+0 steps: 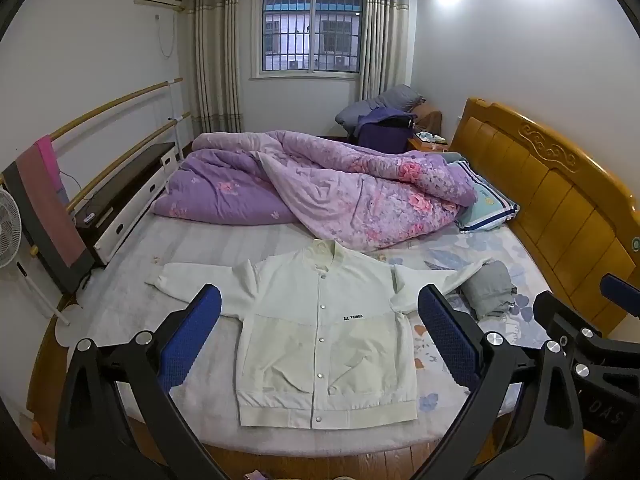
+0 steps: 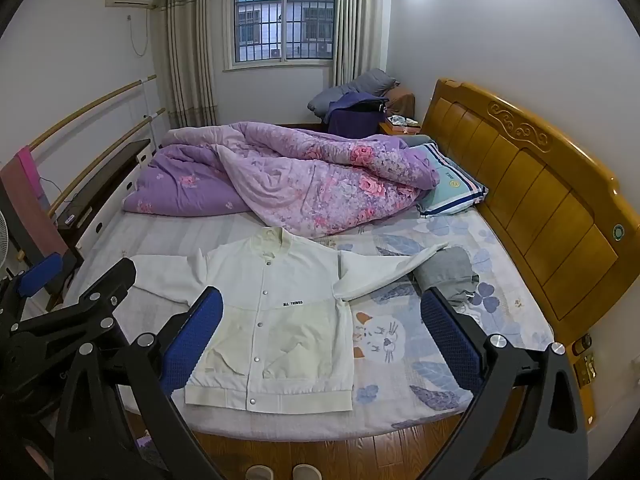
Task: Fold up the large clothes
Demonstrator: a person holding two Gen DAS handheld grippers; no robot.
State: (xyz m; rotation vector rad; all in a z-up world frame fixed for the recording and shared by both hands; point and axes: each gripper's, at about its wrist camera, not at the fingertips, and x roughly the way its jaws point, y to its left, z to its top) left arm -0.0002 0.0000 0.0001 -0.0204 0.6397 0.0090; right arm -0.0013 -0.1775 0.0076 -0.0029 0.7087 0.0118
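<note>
A white snap-button jacket (image 1: pixel 324 332) (image 2: pixel 276 320) lies flat, front up, on the near part of the bed, sleeves spread to both sides and hem toward me. Its right sleeve (image 2: pixel 384 272) reaches a folded grey garment (image 2: pixel 448 274). My left gripper (image 1: pixel 320 300) hovers above the jacket with its blue pads wide apart and nothing between them. My right gripper (image 2: pixel 320 302) also stands open and empty, above the jacket's right half and the bedsheet. Each gripper shows at the edge of the other's view.
A rumpled purple floral quilt (image 1: pixel 320 184) covers the far half of the bed, with a striped pillow (image 1: pixel 484 204) by the wooden headboard (image 1: pixel 552 200). A fan (image 1: pixel 8 232) and a low cabinet (image 1: pixel 132 196) stand left of the bed. Wood floor (image 2: pixel 320 452) and slippers lie at the near edge.
</note>
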